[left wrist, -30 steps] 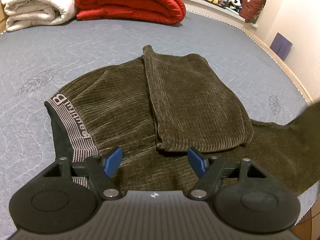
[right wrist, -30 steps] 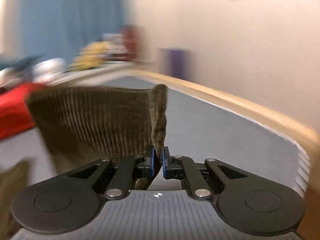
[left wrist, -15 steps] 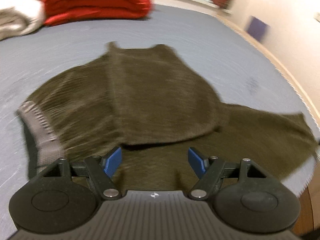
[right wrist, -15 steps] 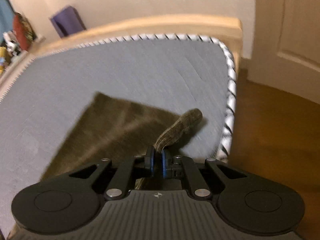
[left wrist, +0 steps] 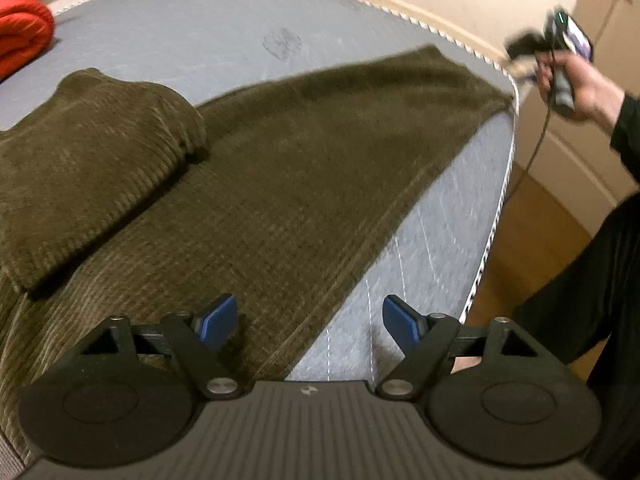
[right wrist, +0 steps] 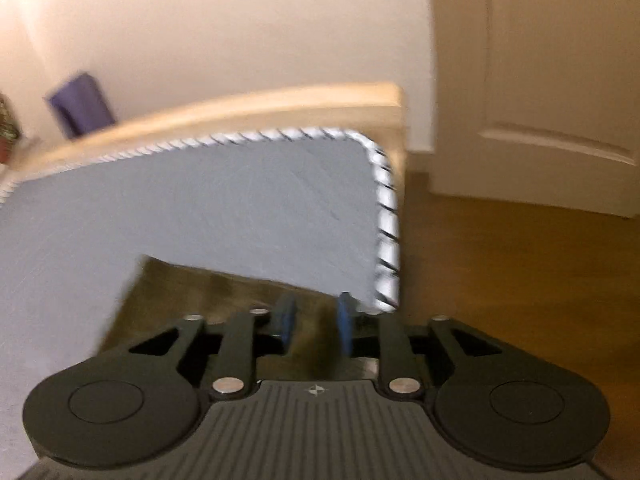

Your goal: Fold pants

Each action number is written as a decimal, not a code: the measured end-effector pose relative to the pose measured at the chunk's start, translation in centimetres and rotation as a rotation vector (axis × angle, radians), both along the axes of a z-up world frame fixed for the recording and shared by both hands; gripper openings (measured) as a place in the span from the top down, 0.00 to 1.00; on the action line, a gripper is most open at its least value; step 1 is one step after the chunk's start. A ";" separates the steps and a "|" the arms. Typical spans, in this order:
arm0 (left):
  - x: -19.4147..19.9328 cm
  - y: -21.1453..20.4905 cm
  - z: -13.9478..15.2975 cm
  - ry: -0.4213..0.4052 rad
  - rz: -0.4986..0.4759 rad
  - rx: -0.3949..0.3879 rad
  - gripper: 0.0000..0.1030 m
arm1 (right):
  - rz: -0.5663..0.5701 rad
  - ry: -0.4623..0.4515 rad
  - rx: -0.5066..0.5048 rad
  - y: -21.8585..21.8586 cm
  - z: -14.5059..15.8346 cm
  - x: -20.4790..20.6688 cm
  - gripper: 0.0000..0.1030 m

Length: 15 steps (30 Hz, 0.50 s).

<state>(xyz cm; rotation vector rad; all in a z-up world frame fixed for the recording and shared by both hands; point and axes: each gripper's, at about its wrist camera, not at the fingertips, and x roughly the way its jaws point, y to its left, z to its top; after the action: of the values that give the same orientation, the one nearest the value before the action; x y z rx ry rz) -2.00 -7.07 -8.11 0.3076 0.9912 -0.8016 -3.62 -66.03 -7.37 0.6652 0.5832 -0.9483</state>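
While the grey quilted mattress (left wrist: 208, 28) fills the frame, olive-brown corduroy pants (left wrist: 288, 168) sprawl centre to upper right; left gripper (left wrist: 310, 322) jaws widening, nothing btwn; right gripper (right wrist: 314, 322) at bottom centre, jaws opening, cloth btwn pads, released.

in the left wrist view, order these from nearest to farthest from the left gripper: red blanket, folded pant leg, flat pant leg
From the left gripper:
1. Flat pant leg: directly under the jaws, running toward the mattress's far right corner.
2. Folded pant leg: left of centre, lying on top of the pants.
3. Red blanket: far upper left edge.
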 end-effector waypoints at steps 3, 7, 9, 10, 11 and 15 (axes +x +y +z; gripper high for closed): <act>0.1 -0.5 -1.6 -0.014 0.000 0.072 0.26 | 0.128 -0.041 0.017 1.4 -0.2 1.9 0.56; 0.7 -0.4 -3.1 -0.005 -0.028 0.109 0.79 | 0.337 -0.064 0.029 2.8 -0.1 5.9 0.49; 0.5 -0.2 -2.8 0.004 -0.067 0.103 0.92 | 0.419 -0.074 0.044 3.2 0.0 7.6 0.44; 0.3 -0.3 -2.6 -0.002 -0.085 0.112 0.94 | 0.446 -0.078 0.051 3.3 -0.1 8.3 0.42; 0.0 -0.2 -2.5 0.003 -0.111 0.111 0.97 | 0.463 -0.079 0.057 3.4 -0.3 9.0 0.41; -0.9 0.3 -3.6 0.106 -0.223 0.104 1.00 | 0.449 -0.072 0.127 2.8 -2.2 11.7 0.41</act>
<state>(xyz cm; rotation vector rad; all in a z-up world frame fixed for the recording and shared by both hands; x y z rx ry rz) -2.93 -6.80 -11.68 0.4755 1.1132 -0.9784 8.09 -63.23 -9.55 0.6429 0.6967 -0.4701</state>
